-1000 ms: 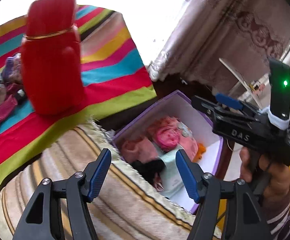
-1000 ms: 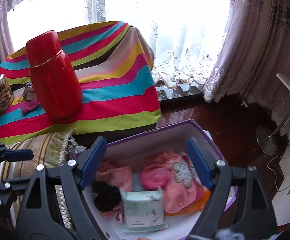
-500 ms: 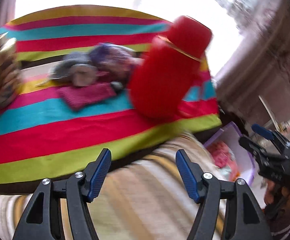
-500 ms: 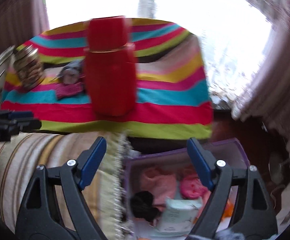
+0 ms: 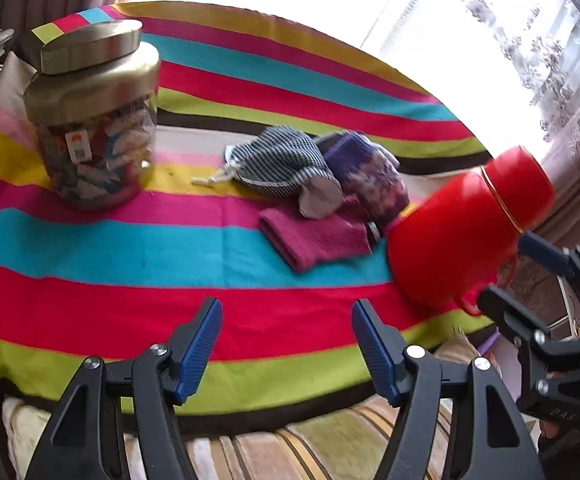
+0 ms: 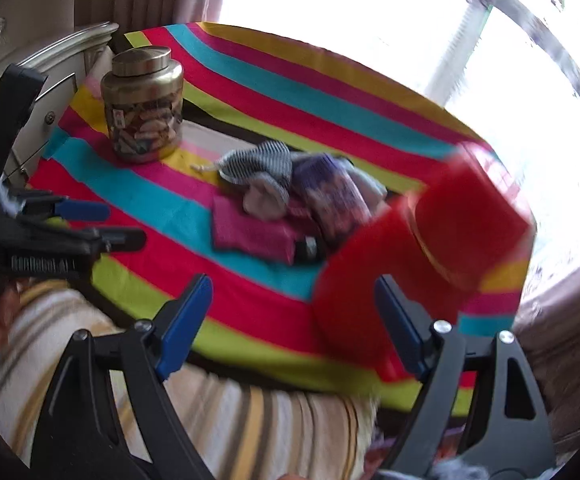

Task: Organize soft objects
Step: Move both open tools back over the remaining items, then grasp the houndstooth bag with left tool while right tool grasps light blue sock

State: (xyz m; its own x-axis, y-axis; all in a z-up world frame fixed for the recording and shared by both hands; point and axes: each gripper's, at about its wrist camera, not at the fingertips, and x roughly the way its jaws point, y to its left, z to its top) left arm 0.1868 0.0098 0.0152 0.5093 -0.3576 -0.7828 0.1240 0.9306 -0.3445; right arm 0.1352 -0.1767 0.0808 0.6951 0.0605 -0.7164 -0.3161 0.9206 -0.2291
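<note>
A small heap of soft items lies mid-table on the striped cloth point(image 5: 129, 248): a checked drawstring pouch point(image 5: 277, 162), a purple knitted piece point(image 5: 370, 176), and a folded magenta cloth point(image 5: 314, 240) in front. The same heap shows in the right wrist view, with the magenta cloth point(image 6: 249, 232) and the pouch point(image 6: 257, 168). My left gripper point(image 5: 285, 344) hovers open over the red stripe, short of the heap, with nothing between its fingers. My right gripper point(image 6: 290, 320) is open and empty too, close to the red flask point(image 6: 422, 264).
A red flask point(image 5: 462, 232) stands at the table's right end. A gold-lidded jar point(image 5: 93, 120) of wrapped sweets stands at the left. A striped cushion point(image 6: 209, 400) lies below the near table edge. Bright window and curtains behind. A small dark object point(image 6: 308, 250) lies beside the magenta cloth.
Both grippers swung left, away from the purple box of soft toys, toward the striped table. The box has dropped out of view and the heap and jar have come into view.
</note>
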